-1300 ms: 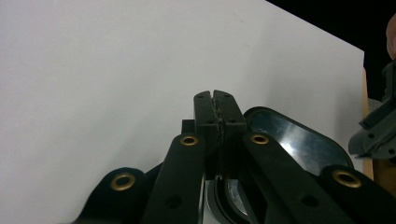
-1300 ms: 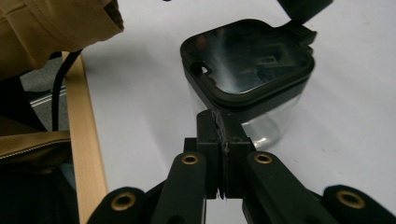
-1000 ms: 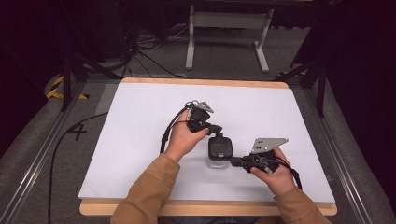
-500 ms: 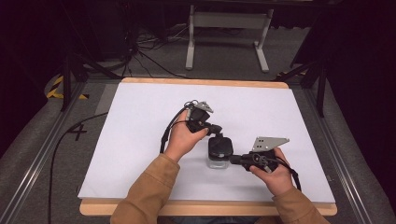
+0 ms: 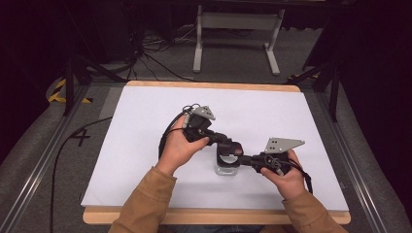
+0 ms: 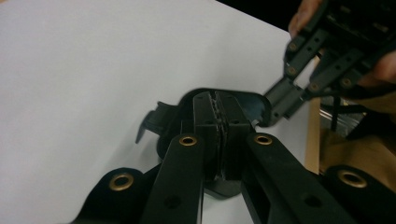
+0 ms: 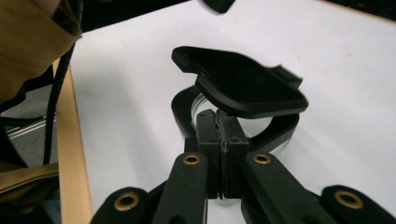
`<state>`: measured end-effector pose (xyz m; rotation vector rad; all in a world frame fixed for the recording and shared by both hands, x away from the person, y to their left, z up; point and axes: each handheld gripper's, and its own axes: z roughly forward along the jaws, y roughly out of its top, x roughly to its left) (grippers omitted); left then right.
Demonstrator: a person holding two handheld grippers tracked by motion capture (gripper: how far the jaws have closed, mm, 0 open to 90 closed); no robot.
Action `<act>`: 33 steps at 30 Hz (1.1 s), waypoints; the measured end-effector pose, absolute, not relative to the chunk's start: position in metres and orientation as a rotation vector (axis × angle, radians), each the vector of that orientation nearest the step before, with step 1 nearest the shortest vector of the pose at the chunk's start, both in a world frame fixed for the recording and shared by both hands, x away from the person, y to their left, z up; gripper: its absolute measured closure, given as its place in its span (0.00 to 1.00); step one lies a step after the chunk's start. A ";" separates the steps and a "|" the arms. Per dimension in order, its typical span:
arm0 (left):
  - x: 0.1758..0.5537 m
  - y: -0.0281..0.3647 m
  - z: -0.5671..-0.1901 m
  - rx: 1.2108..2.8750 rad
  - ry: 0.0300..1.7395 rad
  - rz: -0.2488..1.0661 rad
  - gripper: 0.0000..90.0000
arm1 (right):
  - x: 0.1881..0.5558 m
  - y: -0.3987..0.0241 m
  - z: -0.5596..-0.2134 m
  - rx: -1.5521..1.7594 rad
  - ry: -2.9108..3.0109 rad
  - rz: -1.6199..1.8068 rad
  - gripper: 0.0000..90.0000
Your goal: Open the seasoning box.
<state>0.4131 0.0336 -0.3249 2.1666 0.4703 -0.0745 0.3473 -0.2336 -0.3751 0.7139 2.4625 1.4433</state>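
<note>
- Left gripper: held in the person's left hand left of centre on the worktop, pointing right and down. Jaws pressed together on the black lid; in the left gripper view the ribbed pads pinch the lid's edge with no visible gap.
- Lid: matte black plastic, roughly oval with rounded corners and a small tab at one edge. In the right gripper view it sits tilted up, above the container's mouth. No writing legible on it.
- Container: small, with a clear body and a black rim, standing near the middle of the worktop, toward the near edge, between the two hands. In the right gripper view the rim reads as a smooth black ring around a pale, clear interior. No label or brand readable.
- Right gripper: held in the right hand, pointing left at the container. Jaws closed tight on the near side of the black rim.
- Grey three-cornered plates with small holes top both grippers; cables trail back from each.
- Worktop: white matte sheet over a light wood board, wood showing along the edges.
- Sleeves: tan fabric on both forearms.
</note>
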 end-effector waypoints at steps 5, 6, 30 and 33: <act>0.397 0.035 -0.322 2.238 0.440 -0.114 0.99 | 0.351 -0.232 -0.370 0.716 2.413 1.476 1.00; 0.397 0.035 -0.322 2.238 0.440 -0.114 0.99 | 0.351 -0.232 -0.370 0.716 2.413 1.476 1.00; 0.401 0.018 -0.330 2.257 0.489 0.005 0.99 | 0.351 -0.231 -0.374 0.745 2.387 1.476 1.00; 0.404 0.019 -0.328 2.211 0.500 0.015 0.99 | 0.349 -0.231 -0.379 0.756 2.396 1.460 1.00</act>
